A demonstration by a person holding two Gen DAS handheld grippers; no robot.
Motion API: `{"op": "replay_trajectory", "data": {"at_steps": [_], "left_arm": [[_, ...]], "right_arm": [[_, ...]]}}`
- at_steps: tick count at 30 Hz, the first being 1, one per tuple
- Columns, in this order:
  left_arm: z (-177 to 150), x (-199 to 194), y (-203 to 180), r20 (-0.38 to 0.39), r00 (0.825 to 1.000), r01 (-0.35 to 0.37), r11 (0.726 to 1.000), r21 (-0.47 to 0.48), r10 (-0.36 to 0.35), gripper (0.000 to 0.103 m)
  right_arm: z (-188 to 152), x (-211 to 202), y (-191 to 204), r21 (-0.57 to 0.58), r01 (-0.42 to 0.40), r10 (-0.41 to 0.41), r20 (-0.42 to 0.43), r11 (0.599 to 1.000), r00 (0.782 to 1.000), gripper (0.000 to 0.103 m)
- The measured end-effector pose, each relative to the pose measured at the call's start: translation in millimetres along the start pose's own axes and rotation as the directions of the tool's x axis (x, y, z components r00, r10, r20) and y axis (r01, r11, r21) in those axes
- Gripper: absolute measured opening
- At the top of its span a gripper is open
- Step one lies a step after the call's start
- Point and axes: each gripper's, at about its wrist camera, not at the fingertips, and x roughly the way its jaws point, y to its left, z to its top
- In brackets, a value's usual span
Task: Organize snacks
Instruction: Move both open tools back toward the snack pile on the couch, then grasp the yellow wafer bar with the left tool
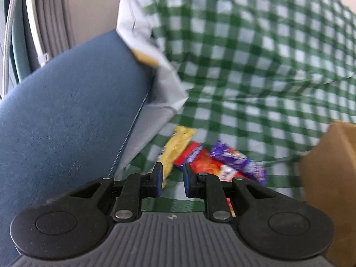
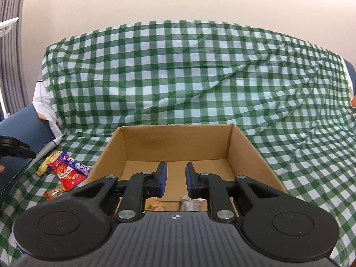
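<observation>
Hovering over a snack pile and a cardboard box on a green checked cloth.

The left gripper is pointing down at the snack pile, its jaws standing a narrow gap apart and gripping nothing; a yellow packet is lying at twelve o'clock just past its tips, a red packet at one o'clock, a purple packet beyond at two. The right gripper is hanging over the open cardboard box, jaws likewise narrowly parted and empty. Two small wrappers are lying on the box floor at six o'clock below its tips. The checked cloth is draping everything behind.
</observation>
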Motion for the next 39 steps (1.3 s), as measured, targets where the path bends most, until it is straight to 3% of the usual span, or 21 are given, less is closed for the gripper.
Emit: {"op": "replay_trajectory", "data": {"at_steps": [4,7,10,13,18,20,23,28,32,39], "left_arm": [[-5.0,24.8,0.7,-0.039,0.999,-0.030,0.998,0.050,0.032,0.028],[-5.1,38.2,-4.6,-0.048,0.999,-0.007,0.996,0.093,0.012,0.052],[0.3,51.2,-11.0,-0.054,0.997,-0.046,0.990,0.135,0.054,0.054],[4.2,64.5,-6.2,-0.090,0.995,-0.041,0.994,0.099,0.050,0.054],[1.1,75.1,-16.2,-0.101,0.993,-0.044,0.992,0.120,0.056,0.047],[1.7,75.3,-16.3,-0.096,0.994,-0.046,0.990,0.133,0.059,0.024],[4.9,72.5,-11.4,-0.109,0.993,-0.035,0.994,0.099,0.046,0.017],[7.8,61.7,-8.1,-0.141,0.990,-0.023,0.998,0.062,0.031,0.015],[5.8,47.8,7.9,-0.192,0.981,0.019,0.998,-0.053,-0.029,0.014],[-19.8,17.0,44.1,-0.294,0.936,0.101,0.949,-0.297,-0.192,0.014]], "right_arm": [[-0.6,4.8,10.6,-0.026,-0.022,0.022,-0.010,0.999,1.000,0.019],[-1.1,8.6,16.5,-0.046,-0.031,0.030,-0.017,0.998,0.999,0.019],[-0.6,13.2,18.0,-0.039,-0.042,0.041,-0.029,0.998,0.999,0.019],[0.5,18.5,19.6,-0.028,-0.052,0.050,-0.041,0.998,0.998,0.019],[2.0,26.2,26.1,-0.010,-0.078,0.078,-0.056,0.997,0.995,0.019],[2.5,28.8,30.8,-0.013,-0.094,0.093,-0.060,0.995,0.994,0.019],[3.2,32.4,38.6,-0.029,-0.120,0.118,-0.068,0.992,0.991,0.019],[2.7,36.0,52.4,-0.074,-0.143,0.138,-0.069,0.987,0.988,0.019],[2.8,36.8,57.6,-0.083,-0.150,0.144,-0.069,0.985,0.987,0.019],[1.8,28.6,56.1,-0.086,-0.156,0.151,-0.064,0.984,0.986,0.019]]}}
